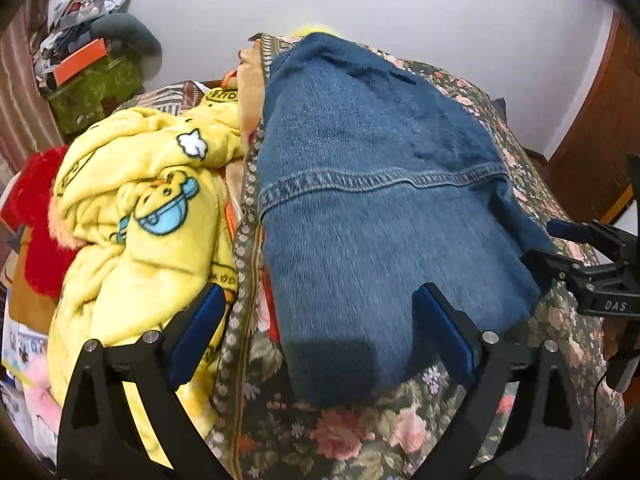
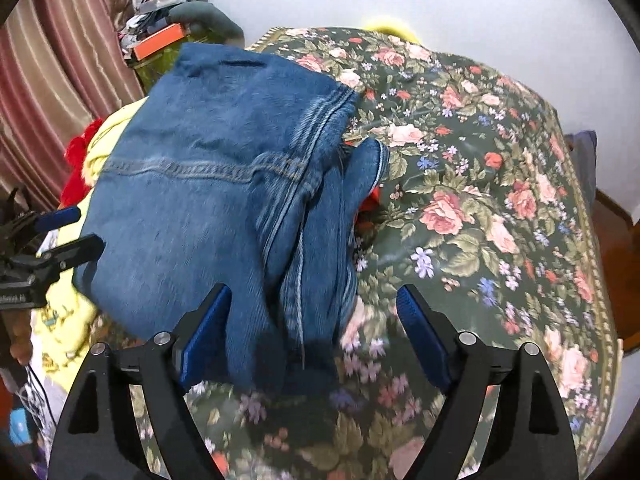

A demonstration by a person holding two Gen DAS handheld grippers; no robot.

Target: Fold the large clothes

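Note:
A blue denim garment (image 1: 372,208) lies folded on a floral bedspread (image 1: 352,432). It also shows in the right wrist view (image 2: 216,200), with a thicker folded edge on its right side. My left gripper (image 1: 320,336) is open and empty, hovering over the garment's near left corner. My right gripper (image 2: 314,340) is open and empty over the garment's near right edge. The right gripper also shows at the right of the left wrist view (image 1: 560,248), open beside the denim. The left gripper shows at the left of the right wrist view (image 2: 76,232), open.
A yellow cartoon-print blanket (image 1: 136,216) and a red fluffy item (image 1: 36,220) are heaped left of the denim. Boxes and clutter (image 1: 88,68) stand at the back left by a striped curtain (image 2: 52,92). The bedspread (image 2: 480,200) extends right. A wooden door (image 1: 600,128) is far right.

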